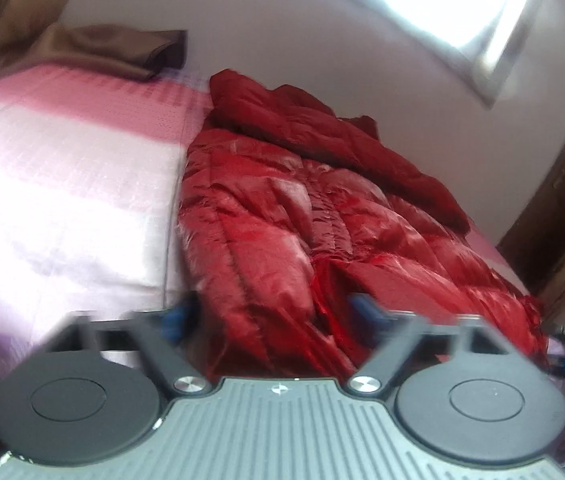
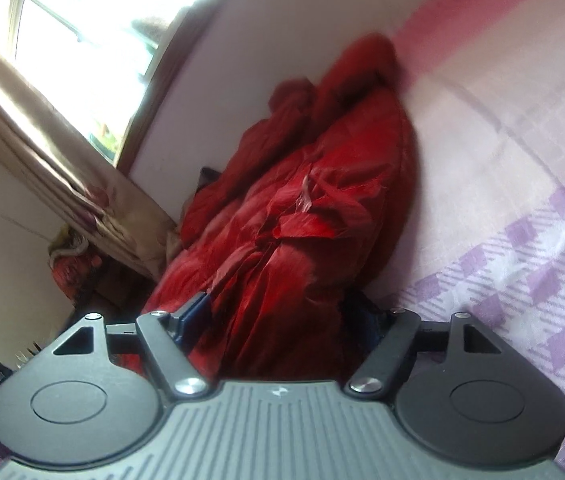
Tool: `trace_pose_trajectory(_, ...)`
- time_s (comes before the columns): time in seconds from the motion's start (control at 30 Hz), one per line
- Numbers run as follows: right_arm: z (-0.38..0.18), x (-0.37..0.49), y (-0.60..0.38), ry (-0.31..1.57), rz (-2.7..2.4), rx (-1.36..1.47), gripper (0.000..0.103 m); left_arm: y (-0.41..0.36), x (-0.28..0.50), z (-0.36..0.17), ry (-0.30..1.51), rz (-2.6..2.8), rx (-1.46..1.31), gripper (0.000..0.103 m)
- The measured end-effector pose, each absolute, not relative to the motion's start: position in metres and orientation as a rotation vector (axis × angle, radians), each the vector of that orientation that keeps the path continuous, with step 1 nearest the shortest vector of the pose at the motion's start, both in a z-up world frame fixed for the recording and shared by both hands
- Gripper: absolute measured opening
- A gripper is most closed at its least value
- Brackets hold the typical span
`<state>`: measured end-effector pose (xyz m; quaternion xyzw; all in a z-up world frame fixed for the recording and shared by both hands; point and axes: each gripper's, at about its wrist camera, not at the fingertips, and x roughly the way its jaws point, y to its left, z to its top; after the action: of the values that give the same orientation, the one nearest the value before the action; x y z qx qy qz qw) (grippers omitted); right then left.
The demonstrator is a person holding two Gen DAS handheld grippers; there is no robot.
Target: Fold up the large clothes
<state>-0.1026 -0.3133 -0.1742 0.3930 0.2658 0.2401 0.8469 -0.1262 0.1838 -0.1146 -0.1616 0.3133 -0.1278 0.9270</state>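
Lying along the far side of the bed, close by the pale wall, the red padded coat stretches away from both cameras with its near hem at the fingertips. Blur softens its seams, and the far end is a bunched dark lump that could be a hood or a sleeve. The near hem is cut off behind both tools. Beside the coat the pink and lilac checked sheet lies bare and wide; a brown pillow sits at the far end, and a window with a curtain stands past the foot. The left hand-held gripper is partly open with coat fabric between its blue pads; whether they pinch it I cannot tell. The right hand-held gripper likewise straddles the hem, jaws apart, grip unclear.
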Motion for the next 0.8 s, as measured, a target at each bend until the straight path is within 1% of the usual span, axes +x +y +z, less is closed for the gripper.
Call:
trace_pose_trajectory(0.03, -0.175, -0.102, -0.314, 0.565, 0.507, 0.838, 0.073, 0.183, -0.123, -0.114, 0.661, -0.276, -0.32, 0.041)
trace_pose_trajectory(0.1, -0.172, -0.1, -0.312, 0.578, 0.495, 0.828, 0.074, 0.185, -0.122, -0.113, 0.664, -0.278, -0.348, 0.026)
trace_pose_trajectory(0.17, -0.169, -0.1, -0.307, 0.578, 0.494, 0.794, 0.074, 0.184, -0.124, -0.111, 0.649, -0.278, -0.35, 0.02)
trace_pose_trajectory(0.2, -0.168, -0.1, -0.305, 0.576, 0.494, 0.775, 0.067, 0.182, -0.125, -0.11, 0.643, -0.271, -0.34, 0.019)
trace_pose_trajectory(0.23, -0.167, -0.1, -0.304, 0.578, 0.496, 0.774, 0.053, 0.181, -0.127, -0.108, 0.629, -0.266, -0.34, 0.018)
trace_pose_trajectory(0.33, -0.167, -0.102, -0.31, 0.57, 0.511, 0.808, 0.038, 0.186, -0.133, -0.102, 0.59, -0.276, -0.359, 0.017)
trace_pose_trajectory(0.4, -0.166, -0.106, -0.316, 0.565, 0.517, 0.834, 0.034, 0.186, -0.133, -0.101, 0.598, -0.28, -0.332, 0.017)
trace_pose_trajectory(0.43, -0.166, -0.107, -0.318, 0.566, 0.521, 0.838, 0.034, 0.186, -0.133, -0.102, 0.605, -0.284, -0.325, 0.017)
trace_pose_trajectory(0.47, -0.166, -0.108, -0.319, 0.573, 0.523, 0.827, 0.034, 0.187, -0.132, -0.103, 0.606, -0.284, -0.32, 0.021)
trace_pose_trajectory(0.5, -0.166, -0.108, -0.317, 0.596, 0.529, 0.806, 0.036, 0.188, -0.132, -0.104, 0.608, -0.28, -0.319, 0.027)
trace_pose_trajectory(0.53, -0.167, -0.108, -0.317, 0.61, 0.521, 0.8, 0.042, 0.189, -0.131, -0.105, 0.612, -0.275, -0.324, 0.034)
trace_pose_trajectory(0.57, -0.169, -0.108, -0.319, 0.613, 0.514, 0.818, 0.049, 0.191, -0.13, -0.107, 0.618, -0.274, -0.329, 0.056)
trace_pose_trajectory(0.6, -0.173, -0.107, -0.32, 0.619, 0.522, 0.843, 0.073, 0.192, -0.128, -0.11, 0.628, -0.264, -0.337, 0.085)
trace_pose_trajectory(0.63, -0.174, -0.107, -0.319, 0.607, 0.554, 0.865, 0.086, 0.193, -0.127, -0.112, 0.636, -0.248, -0.35, 0.095)
trace_pose_trajectory(0.67, -0.173, -0.107, -0.316, 0.59, 0.569, 0.874, 0.091, 0.193, -0.126, -0.114, 0.641, -0.24, -0.361, 0.1)
trace_pose_trajectory(0.7, -0.172, -0.105, -0.312, 0.579, 0.568, 0.878, 0.094, 0.192, -0.124, -0.116, 0.645, -0.253, -0.367, 0.095)
trace_pose_trajectory(0.73, -0.171, -0.103, -0.308, 0.573, 0.571, 0.876, 0.094, 0.191, -0.122, -0.117, 0.649, -0.272, -0.361, 0.09)
trace_pose_trajectory(0.77, -0.171, -0.1, -0.304, 0.572, 0.574, 0.867, 0.093, 0.188, -0.121, -0.116, 0.642, -0.293, -0.341, 0.057)
trace_pose_trajectory(0.8, -0.17, -0.098, -0.299, 0.566, 0.574, 0.838, 0.092, 0.185, -0.117, -0.116, 0.669, -0.326, -0.328, 0.029)
